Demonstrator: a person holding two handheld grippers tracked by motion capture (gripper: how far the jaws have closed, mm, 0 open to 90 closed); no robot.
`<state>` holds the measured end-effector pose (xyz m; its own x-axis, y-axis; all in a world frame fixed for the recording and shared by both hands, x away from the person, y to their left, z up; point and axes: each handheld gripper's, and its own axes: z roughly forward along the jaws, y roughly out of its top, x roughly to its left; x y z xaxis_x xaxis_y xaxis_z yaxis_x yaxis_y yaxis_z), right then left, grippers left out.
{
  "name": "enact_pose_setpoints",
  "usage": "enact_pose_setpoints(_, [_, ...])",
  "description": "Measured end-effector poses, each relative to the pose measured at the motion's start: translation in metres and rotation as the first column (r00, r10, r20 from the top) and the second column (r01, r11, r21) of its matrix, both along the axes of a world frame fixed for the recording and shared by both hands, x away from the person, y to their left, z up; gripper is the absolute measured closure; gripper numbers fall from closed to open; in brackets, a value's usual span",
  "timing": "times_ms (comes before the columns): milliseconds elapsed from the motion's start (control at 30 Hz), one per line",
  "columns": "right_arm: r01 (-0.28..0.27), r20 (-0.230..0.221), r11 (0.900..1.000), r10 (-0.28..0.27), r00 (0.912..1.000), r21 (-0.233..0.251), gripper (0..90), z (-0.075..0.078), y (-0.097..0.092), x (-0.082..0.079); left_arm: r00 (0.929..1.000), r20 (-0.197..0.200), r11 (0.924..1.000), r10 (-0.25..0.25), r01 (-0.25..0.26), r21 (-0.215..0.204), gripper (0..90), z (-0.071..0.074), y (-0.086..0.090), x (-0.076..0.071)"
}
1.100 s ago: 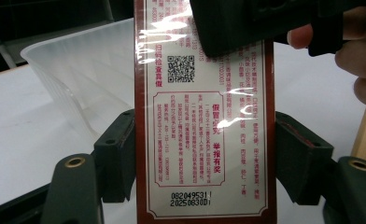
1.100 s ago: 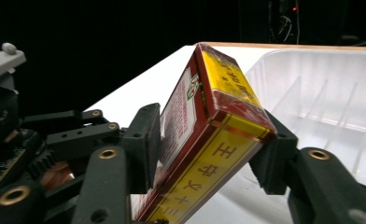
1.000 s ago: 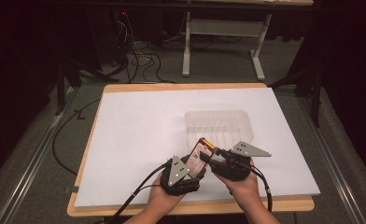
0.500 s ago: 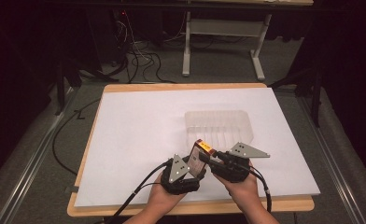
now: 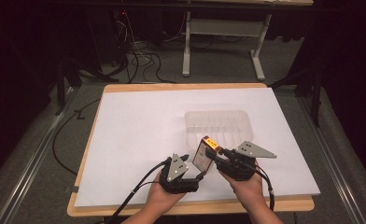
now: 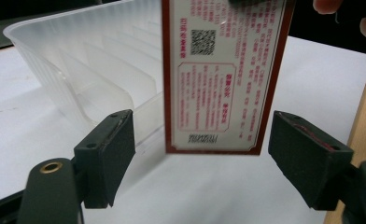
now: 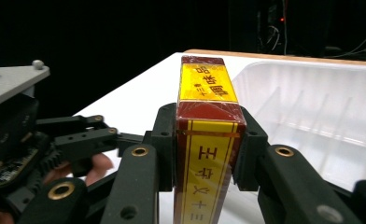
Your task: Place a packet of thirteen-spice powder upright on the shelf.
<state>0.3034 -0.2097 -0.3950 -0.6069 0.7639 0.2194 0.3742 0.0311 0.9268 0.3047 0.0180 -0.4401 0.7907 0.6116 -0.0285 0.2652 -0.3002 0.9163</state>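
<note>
A dark red and yellow box (image 5: 205, 151) with printed text hangs just above the white table top, near its front edge. My right gripper (image 5: 217, 157) is shut on the box (image 7: 208, 121), its pads pressing both narrow sides. My left gripper (image 5: 202, 175) stands open; its jaws have just been opening. The box's printed back (image 6: 218, 74) hangs between the left pads without touching them. A clear ribbed plastic tray (image 5: 218, 123) lies right behind the box, with nothing in it.
A white sheet (image 5: 139, 140) covers the wooden table, whose front edge (image 5: 190, 207) runs just under both hands. The tray's wall (image 6: 78, 60) stands close behind the left jaws. Cables and a desk frame (image 5: 223, 32) lie on the floor beyond the table.
The left jaws have opened and let go of the box. The right jaws have closed on it, and the box now stands more upright. Both hands stayed about where they were.
</note>
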Motion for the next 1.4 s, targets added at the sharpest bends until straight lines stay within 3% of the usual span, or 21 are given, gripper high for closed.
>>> enact_pose_setpoints(433, [0.082,0.029,0.9966,-0.082,0.9962,-0.009,68.3,0.004,-0.024,0.000,0.9997,0.007,0.9997,0.023,-0.024,0.001,25.4,0.007,0.018,0.009])
enact_pose_setpoints(700, [0.126,0.051,0.9916,-0.124,0.9909,-0.028,68.2,0.006,-0.035,-0.001,0.9970,0.013,0.9968,0.077,-0.076,-0.023,26.2,0.018,0.042,0.018])
enact_pose_setpoints(1100, [0.198,0.069,0.9796,-0.196,0.9782,-0.030,68.2,0.008,-0.059,-0.001,0.9820,0.022,0.9800,0.187,-0.185,-0.073,27.7,0.033,0.088,0.031])
enact_pose_setpoints(1233, [0.230,0.075,0.9728,-0.228,0.9709,-0.027,68.2,0.009,-0.069,0.000,0.9745,0.032,0.9741,0.222,-0.220,-0.051,27.7,0.032,0.101,0.035])
enact_pose_setpoints(1400, [0.259,0.084,0.9657,-0.256,0.9631,-0.025,68.2,0.010,-0.079,0.000,0.9708,0.026,0.9705,0.238,-0.237,-0.044,27.7,0.031,0.107,0.037])
